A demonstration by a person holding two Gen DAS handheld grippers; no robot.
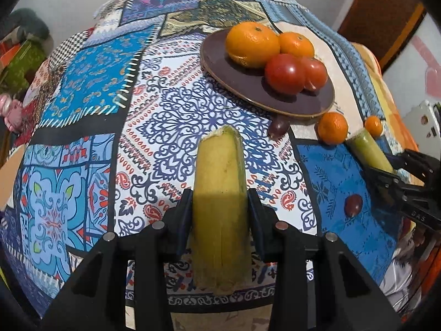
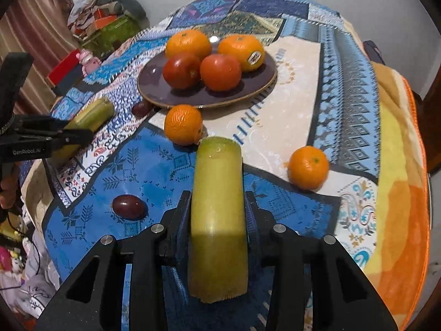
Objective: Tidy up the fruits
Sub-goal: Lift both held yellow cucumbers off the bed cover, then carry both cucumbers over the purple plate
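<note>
My left gripper (image 1: pixel 220 207) is shut on a yellow-green sugarcane piece (image 1: pixel 220 193), held above the patterned tablecloth. My right gripper (image 2: pixel 217 207) is shut on a second, paler green sugarcane piece (image 2: pixel 217 207); it also shows in the left wrist view (image 1: pixel 369 149). A dark plate (image 1: pixel 248 88) holds two oranges (image 1: pixel 252 42) and two tomatoes (image 1: pixel 285 73); the plate also shows in the right wrist view (image 2: pixel 165 93). Two loose oranges (image 2: pixel 183 124) (image 2: pixel 308 167) and two dark plums (image 2: pixel 129 207) (image 2: pixel 142 108) lie on the cloth. The left gripper (image 2: pixel 69 138) appears at the left of the right wrist view.
The table is covered by a blue patchwork cloth (image 1: pixel 171 110). An orange-yellow blanket (image 2: pixel 399 179) hangs over the right edge. Clutter and a green box (image 2: pixel 110 30) sit beyond the far left edge, with a pink toy (image 2: pixel 88 59) beside them.
</note>
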